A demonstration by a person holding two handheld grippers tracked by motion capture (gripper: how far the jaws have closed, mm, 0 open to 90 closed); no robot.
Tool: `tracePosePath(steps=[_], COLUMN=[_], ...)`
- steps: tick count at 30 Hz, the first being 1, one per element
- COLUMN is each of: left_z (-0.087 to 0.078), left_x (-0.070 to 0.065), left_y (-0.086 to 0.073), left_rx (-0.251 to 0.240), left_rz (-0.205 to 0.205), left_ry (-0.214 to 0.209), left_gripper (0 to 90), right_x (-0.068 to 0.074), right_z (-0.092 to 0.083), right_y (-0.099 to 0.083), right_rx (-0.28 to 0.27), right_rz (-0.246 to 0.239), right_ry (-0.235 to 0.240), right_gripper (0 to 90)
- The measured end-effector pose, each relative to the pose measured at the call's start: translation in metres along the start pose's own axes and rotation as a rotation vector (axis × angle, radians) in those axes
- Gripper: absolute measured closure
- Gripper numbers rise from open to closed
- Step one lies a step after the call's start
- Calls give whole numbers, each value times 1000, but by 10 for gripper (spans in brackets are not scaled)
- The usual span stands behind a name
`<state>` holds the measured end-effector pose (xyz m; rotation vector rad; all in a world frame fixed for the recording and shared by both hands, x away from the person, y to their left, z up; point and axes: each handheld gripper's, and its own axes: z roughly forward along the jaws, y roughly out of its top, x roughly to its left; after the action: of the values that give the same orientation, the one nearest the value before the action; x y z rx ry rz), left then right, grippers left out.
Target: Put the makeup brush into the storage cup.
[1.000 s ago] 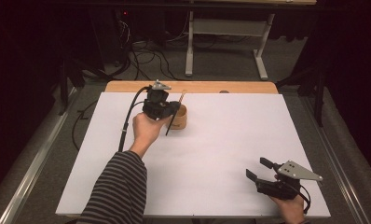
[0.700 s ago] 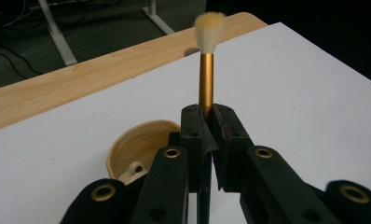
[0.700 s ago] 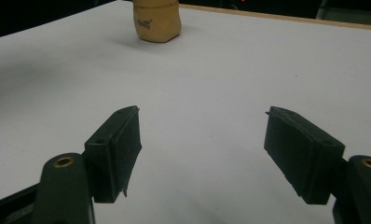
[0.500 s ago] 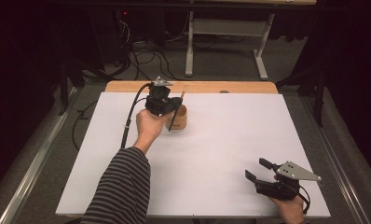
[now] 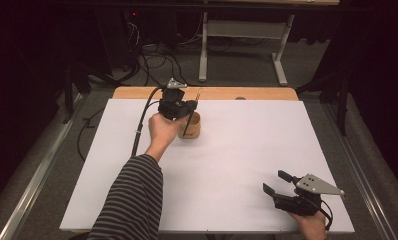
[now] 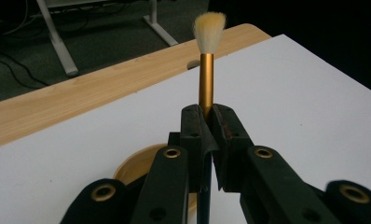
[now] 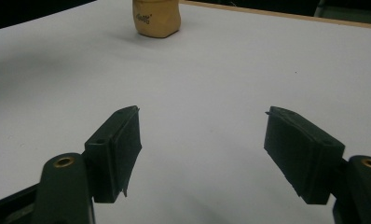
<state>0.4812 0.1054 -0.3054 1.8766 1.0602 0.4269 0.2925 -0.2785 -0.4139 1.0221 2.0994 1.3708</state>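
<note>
My left claw (image 5: 187, 106) is clamped tight on the brush (image 6: 206, 84), gripping its gold ferrule with the pale bristle tuft pointing up and away from me. It hangs directly over the wooden cup (image 5: 190, 126), which stands near the far edge of the white bench (image 5: 227, 165), left of centre. The dark handle runs down below the pads toward the cup's mouth.

As I judge it, the step in hand is moving the brush at the cup, in or out. To do it well I should keep the handle upright and travel straight along the cup's axis, so the handle doesn't catch the rim and tip the light cup. My grip should stay firm; the ferrule is smooth and could slip.

Further right, my right claw (image 5: 277, 182) rests near the bench's front edge, jaws wide apart with nothing between them, well away from the cup.

I can't make out whether the handle's lower end is inside the cup or just above it; my own claw covers that, and the cup's inside is hidden.
</note>
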Motion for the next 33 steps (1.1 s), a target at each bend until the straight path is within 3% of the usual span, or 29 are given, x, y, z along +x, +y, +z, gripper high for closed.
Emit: tracePosePath(steps=[15,25,33], left_z=[8,14,17], left_x=[6,12,8], left_y=[9,9,15], left_rx=[-37,-84,-116], left_rz=[17,-1,26], left_ry=[2,18,45], left_gripper=[836,837,837], right_x=[0,0,0], right_z=[1,3,4], right_y=[0,0,1], right_rx=[7,9,9], right_rz=[2,-2,-5], right_ry=[2,12,14], right_gripper=[288,288,288])
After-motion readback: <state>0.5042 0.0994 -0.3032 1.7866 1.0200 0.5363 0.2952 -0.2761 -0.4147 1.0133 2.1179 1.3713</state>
